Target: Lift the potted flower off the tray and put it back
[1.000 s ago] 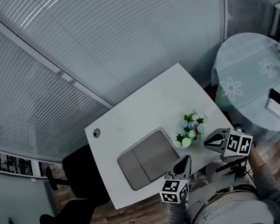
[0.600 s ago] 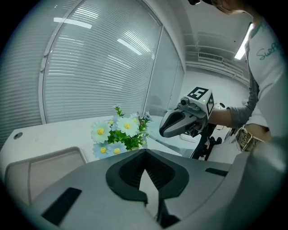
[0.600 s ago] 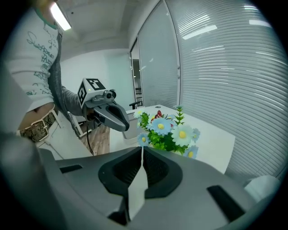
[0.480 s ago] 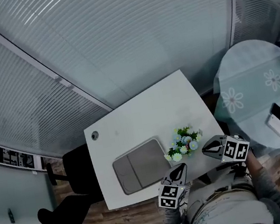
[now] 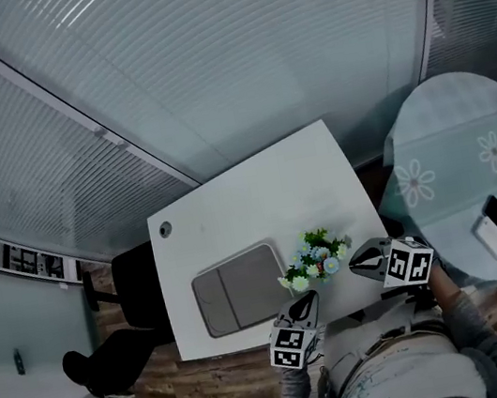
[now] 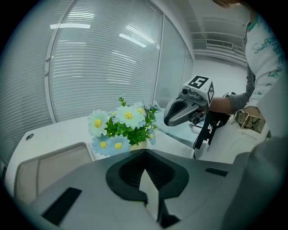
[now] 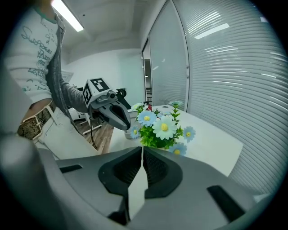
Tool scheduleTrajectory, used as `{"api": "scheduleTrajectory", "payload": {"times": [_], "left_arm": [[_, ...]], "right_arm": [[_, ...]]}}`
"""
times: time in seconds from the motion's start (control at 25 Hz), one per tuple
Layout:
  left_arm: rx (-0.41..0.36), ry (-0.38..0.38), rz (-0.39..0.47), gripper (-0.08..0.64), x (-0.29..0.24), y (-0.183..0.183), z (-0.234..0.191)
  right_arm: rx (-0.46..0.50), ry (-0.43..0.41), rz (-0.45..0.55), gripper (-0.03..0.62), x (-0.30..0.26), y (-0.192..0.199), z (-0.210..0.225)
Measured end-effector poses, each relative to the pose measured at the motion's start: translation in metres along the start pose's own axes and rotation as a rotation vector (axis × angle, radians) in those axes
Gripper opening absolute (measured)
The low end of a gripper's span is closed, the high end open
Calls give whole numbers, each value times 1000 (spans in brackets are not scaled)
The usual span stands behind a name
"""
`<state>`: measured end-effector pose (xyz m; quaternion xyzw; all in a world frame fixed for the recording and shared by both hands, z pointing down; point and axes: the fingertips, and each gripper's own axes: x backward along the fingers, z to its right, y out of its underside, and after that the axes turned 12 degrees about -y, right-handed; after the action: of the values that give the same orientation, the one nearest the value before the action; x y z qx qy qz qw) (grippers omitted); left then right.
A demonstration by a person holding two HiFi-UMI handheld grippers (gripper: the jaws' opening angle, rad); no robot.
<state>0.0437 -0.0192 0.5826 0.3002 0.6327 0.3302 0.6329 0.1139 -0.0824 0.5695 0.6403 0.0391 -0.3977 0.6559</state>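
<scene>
One table (image 5: 255, 182) bears a tray (image 5: 211, 297) and, just beside it rather than on it, the potted flower (image 5: 314, 258), likely light, top-heavy and soft-bloomed, so you should take its stiff pot (image 6: 138, 144) once your left gripper (image 5: 305, 304) and right gripper (image 5: 359, 263), both closed and empty, open.

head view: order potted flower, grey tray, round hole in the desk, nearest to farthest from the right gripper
1. potted flower, just left of the right gripper.
2. grey tray, further left, past the flower.
3. round hole, at the far left corner of the desk.
</scene>
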Motion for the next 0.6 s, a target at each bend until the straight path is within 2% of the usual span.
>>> {"api": "scheduleTrajectory", "payload": {"times": [0.32,0.6], "left_arm": [[-48,10,-49,11,-8,11,-18],[-65,76,-72,11,-11,21,-38]], "right_arm": [[-15,4,-10,26,-7,2,10],[-81,49,-18,26,-18,0,21]]}}
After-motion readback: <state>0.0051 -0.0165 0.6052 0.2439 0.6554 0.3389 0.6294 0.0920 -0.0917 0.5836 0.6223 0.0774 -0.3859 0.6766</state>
